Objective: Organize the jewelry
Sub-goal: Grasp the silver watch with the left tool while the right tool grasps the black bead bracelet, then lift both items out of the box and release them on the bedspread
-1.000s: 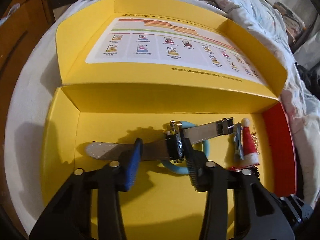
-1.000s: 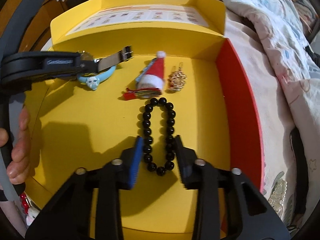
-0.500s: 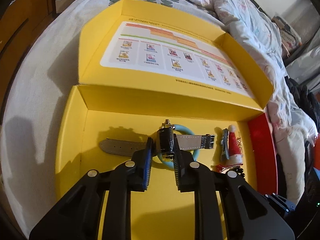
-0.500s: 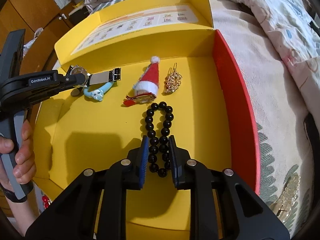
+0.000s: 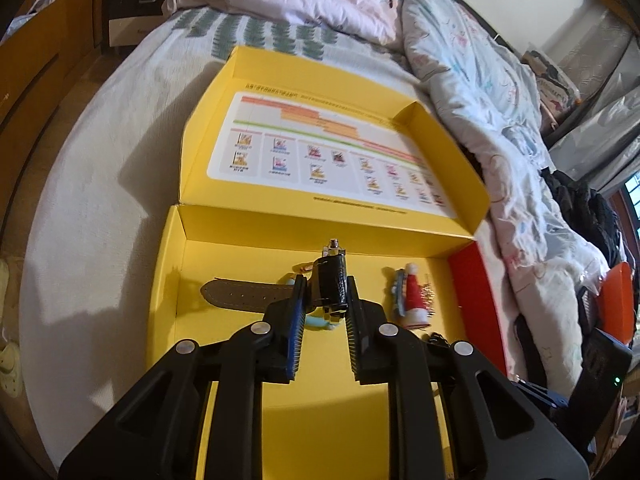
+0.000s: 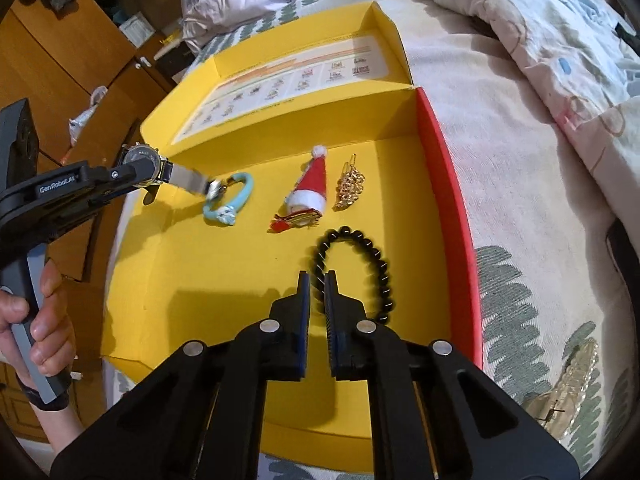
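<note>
Watch and bead bracelet pinched over the yellow box

The watch (image 5: 330,284) is clamped at its case between the pads of the left gripper (image 5: 325,312), angled steeply down above the box's near-left floor, its strap trailing left. The black bead bracelet (image 6: 356,270) is nipped on its left strand by the pressed-together right gripper (image 6: 316,300), likewise pitched down, near the yellow box (image 6: 192,280)'s red wall. A hand (image 6: 38,320) is wrapped round the left gripper's handle beside the box's left edge.
</note>
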